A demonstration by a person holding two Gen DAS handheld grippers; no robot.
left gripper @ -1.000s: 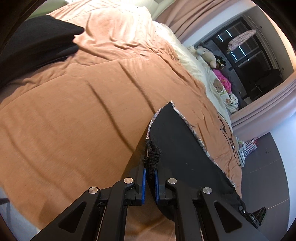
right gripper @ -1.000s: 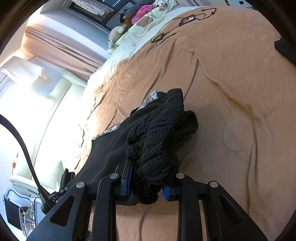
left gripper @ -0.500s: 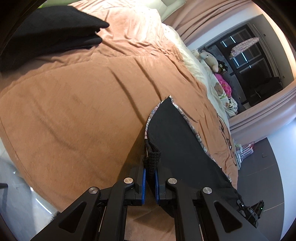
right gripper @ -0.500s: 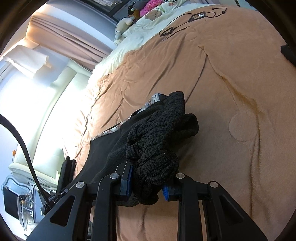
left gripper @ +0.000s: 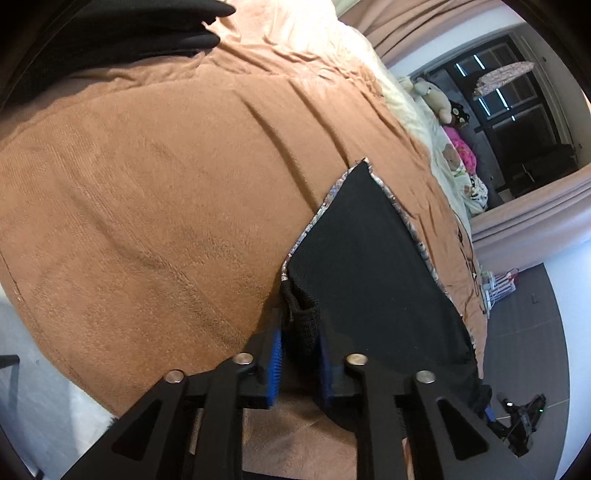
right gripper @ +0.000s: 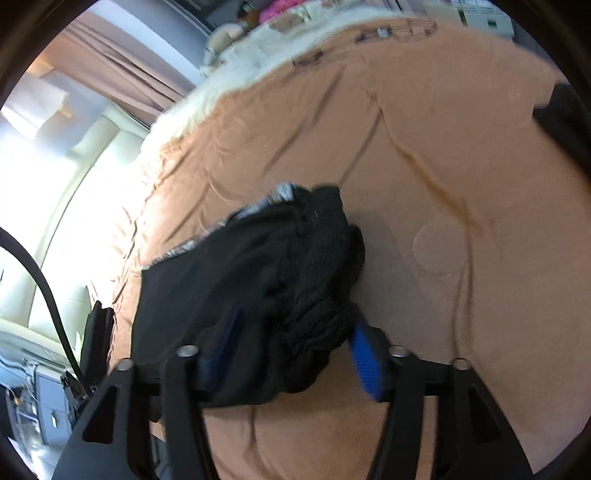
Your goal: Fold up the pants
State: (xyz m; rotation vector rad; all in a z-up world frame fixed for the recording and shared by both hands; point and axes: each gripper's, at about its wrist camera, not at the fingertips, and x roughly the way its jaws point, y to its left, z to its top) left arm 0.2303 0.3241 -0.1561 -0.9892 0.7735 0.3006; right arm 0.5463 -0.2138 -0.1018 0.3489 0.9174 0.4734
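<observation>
The black pants (left gripper: 369,266) lie on the brown bedspread (left gripper: 155,206), folded flat, with a patterned lining along the edges. My left gripper (left gripper: 300,360) is shut on a black knit corner of the pants at the near end. In the right wrist view the pants (right gripper: 229,280) end in a bunched knit waistband (right gripper: 317,295). My right gripper (right gripper: 291,354) stands open around that bunch, its blue pads apart from the cloth on the right side.
A stack of black folded clothes (left gripper: 110,33) lies at the far left of the bed; another dark item (right gripper: 565,122) is at the right edge. Stuffed toys (left gripper: 436,96) and a cream blanket lie by the window. The bed's edge and floor are at lower left.
My right gripper has opened and let go of the knit waistband; the view is blurred from motion. My left gripper has kept its hold and drawn back slightly toward the bed's edge.
</observation>
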